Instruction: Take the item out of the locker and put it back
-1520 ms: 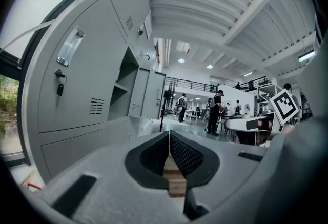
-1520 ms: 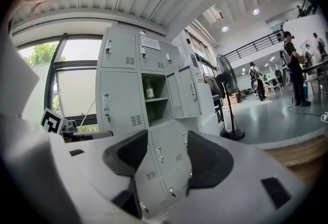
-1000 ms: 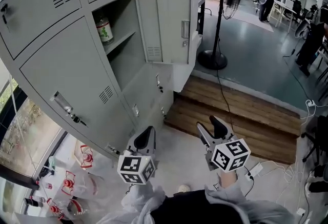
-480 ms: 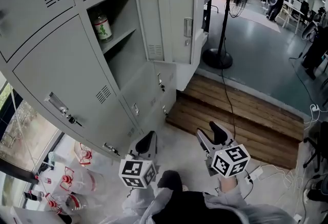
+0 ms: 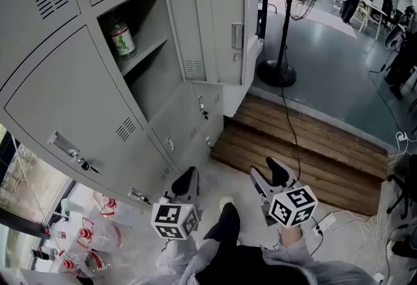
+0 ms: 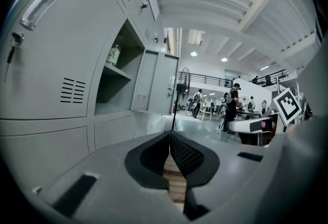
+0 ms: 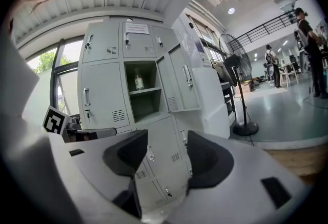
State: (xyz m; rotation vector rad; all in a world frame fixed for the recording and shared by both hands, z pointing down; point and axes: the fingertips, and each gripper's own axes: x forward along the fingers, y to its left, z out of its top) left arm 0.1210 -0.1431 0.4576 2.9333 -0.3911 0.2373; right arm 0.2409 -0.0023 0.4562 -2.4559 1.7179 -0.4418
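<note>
A clear bottle with a green label stands upright on the shelf of the open grey locker, whose door is swung out to the right. The bottle also shows in the left gripper view, and the bottle shows small in the right gripper view. Both grippers are held low and well short of the locker. My left gripper has its jaws pressed together with nothing between them. My right gripper stands open and empty.
Closed locker doors surround the open one. A standing fan rises at the right, behind a wooden step. Plastic bags with bottles lie at the lower left. Cables and a power strip lie at the right; people stand far off.
Both grippers have sunk a little. The person's leg and shoe have come forward between them, and the locker has slid left in the head view. Jaws unchanged.
</note>
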